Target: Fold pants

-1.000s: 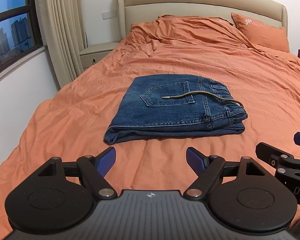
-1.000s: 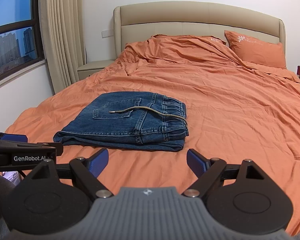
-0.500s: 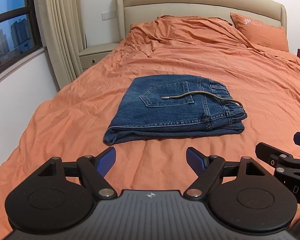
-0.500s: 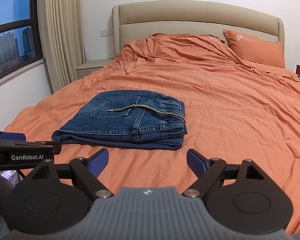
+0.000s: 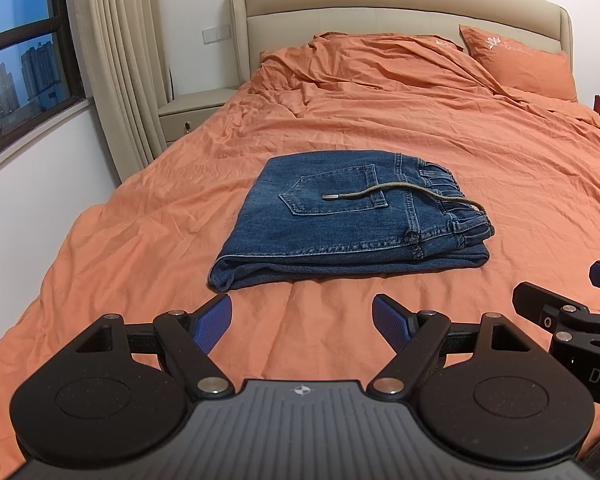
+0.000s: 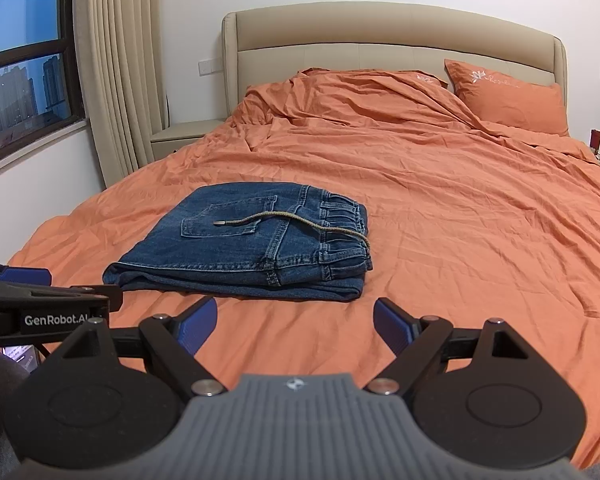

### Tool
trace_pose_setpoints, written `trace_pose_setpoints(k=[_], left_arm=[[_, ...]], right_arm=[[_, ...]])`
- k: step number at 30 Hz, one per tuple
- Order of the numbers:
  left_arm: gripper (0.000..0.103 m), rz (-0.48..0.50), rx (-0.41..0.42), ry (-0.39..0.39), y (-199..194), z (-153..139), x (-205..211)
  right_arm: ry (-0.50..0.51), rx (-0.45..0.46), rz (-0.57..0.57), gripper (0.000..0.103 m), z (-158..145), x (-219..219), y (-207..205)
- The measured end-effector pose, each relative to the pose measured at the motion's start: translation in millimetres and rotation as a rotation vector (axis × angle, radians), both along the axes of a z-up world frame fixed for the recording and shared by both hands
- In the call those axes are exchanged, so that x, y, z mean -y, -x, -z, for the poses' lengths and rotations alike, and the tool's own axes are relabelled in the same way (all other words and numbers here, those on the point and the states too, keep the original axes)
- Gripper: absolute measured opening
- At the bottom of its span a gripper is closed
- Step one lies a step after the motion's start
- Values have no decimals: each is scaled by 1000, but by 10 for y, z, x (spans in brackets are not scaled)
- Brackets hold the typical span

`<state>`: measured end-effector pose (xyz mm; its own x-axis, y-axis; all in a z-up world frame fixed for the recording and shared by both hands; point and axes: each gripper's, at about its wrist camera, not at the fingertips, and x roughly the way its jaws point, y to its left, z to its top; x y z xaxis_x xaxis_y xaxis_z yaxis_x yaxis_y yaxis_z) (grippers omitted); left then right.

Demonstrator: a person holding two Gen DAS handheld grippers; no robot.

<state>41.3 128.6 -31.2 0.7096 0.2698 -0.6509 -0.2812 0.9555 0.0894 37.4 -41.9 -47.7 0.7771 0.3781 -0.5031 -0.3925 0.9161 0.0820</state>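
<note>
Blue denim pants (image 5: 340,216) lie folded in a flat rectangle on the orange bed, back pocket up, a tan drawstring (image 5: 400,192) draped across the top. They also show in the right wrist view (image 6: 252,244). My left gripper (image 5: 302,322) is open and empty, held above the bed's near edge, short of the pants. My right gripper (image 6: 296,326) is open and empty, beside the left one, also short of the pants. Each gripper's fingers show at the edge of the other's view.
The orange sheet (image 5: 500,160) covers a wide bed with a beige headboard (image 5: 380,4). A rumpled duvet and an orange pillow (image 5: 520,64) lie at the head. A nightstand (image 5: 188,112), curtain and window stand at the left.
Both grippers have drifted slightly; the right wrist view has shifted a little so the pants sit a bit lower left. The pants have not moved.
</note>
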Motion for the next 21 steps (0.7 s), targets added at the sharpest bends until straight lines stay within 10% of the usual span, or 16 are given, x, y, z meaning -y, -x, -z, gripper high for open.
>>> trace_pose_setpoints(k=[21], left_arm=[[93, 0, 1, -2, 5, 8, 15]], right_arm=[[3, -5, -1, 82, -22, -12, 1]])
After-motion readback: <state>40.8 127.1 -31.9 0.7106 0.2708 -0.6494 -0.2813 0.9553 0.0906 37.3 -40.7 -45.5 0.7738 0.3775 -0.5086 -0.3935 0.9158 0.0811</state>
